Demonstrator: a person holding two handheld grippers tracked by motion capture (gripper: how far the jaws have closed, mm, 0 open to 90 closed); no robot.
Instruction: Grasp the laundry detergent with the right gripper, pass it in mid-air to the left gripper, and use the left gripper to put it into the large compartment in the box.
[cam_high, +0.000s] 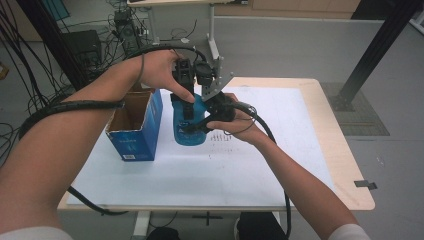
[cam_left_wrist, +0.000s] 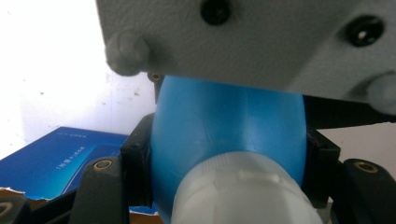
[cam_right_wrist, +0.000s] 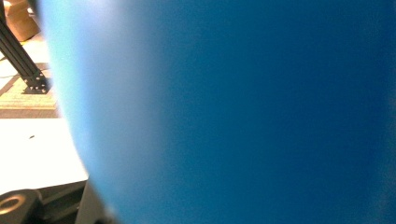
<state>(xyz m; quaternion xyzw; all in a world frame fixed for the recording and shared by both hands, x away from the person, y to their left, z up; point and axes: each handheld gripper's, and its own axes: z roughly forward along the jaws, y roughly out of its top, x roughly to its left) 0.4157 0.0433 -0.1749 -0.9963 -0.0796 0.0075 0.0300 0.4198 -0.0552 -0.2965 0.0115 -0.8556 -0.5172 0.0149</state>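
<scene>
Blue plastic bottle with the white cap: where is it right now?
High view: the blue plastic bottle stands mid-table, just right of the open blue cardboard box, clamped by the left claw and right claw.

Blue bottle (cam_right_wrist: 233, 112) blurred, edge-cropped

Pretty standard lab corner here. The surface (cam_high: 345, 165) is a light wood top with a big white sheet (cam_high: 280, 150) laid over most of it. The floor (cam_high: 395, 150) is plain grey, with a darker mat (cam_high: 357, 115) just right of the surface where a black metal post (cam_high: 372, 55) angles up from its base. Back left there's a tangle of black cables (cam_high: 30, 65) and a dark box (cam_high: 82, 47) on the floor. Another pale desk (cam_high: 170, 2) stands behind on white legs. Lighting is even and soft.
</scene>
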